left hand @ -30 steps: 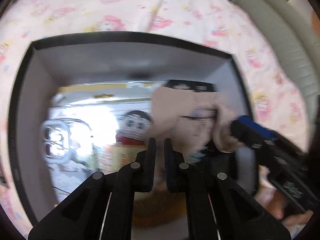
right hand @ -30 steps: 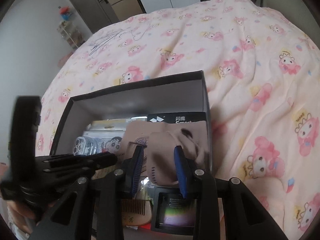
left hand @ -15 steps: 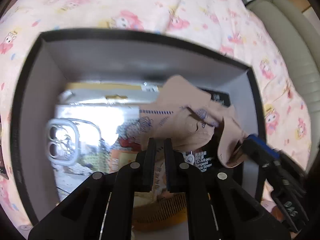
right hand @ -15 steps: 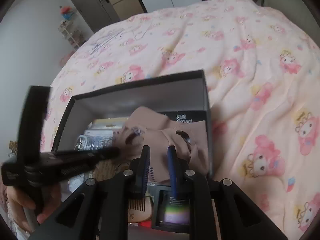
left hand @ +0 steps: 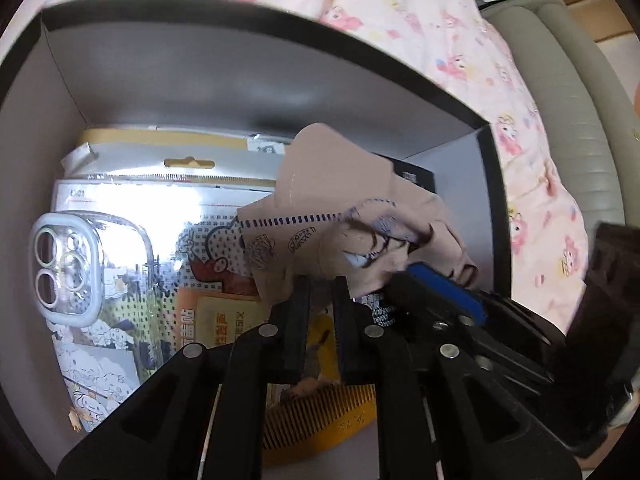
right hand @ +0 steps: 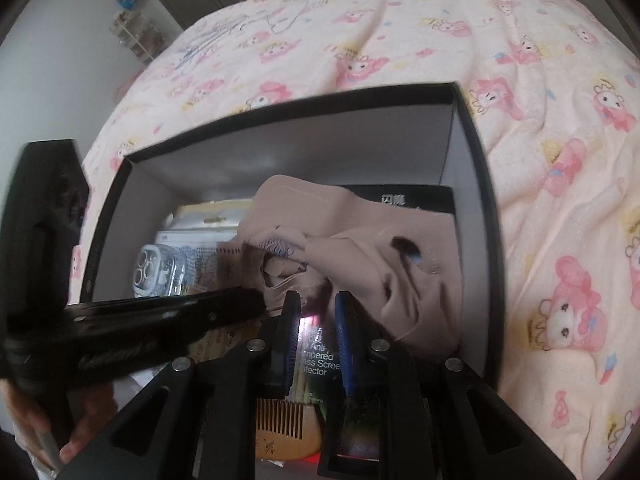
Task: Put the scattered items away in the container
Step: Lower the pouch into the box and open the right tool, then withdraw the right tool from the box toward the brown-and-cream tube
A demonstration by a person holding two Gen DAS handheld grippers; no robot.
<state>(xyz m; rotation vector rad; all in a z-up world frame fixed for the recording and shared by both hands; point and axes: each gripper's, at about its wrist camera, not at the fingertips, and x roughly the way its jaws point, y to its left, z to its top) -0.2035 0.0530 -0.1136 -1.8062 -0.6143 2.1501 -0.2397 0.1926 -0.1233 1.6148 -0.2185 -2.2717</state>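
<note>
— What's the biggest thing you can see from where you stand?

— The bed, covered by a pink blanket printed with cartoon figures. It spreads away ahead of both tongs and off to the right of the right tongs.

— And on it?

— A black box with grey inner walls, open at the top, directly ahead of and below both pairs of tongs. The scattered things lie inside it.

— What is in there?

— Largest is a beige cloth, crumpled, with small printed marks, lying on the other items just ahead of the right tongs' tips. From the left wrist camera the same cloth sits just past the left tongs, a little to their right.

— Underneath it?

— Flat printed packages at the far left of the left tongs, with a clear phone case on top of them. A black screen-protector box shows beyond the cloth, and a wooden comb lies below the right tongs.

— Are the tongs holding anything?

— The left tongs have a narrow gap between the fingers with nothing in it. The right tongs, with blue pads, stand slightly parted, the gap also bare; their tips sit at the cloth's near edge, and I cannot tell whether they touch it.
</note>
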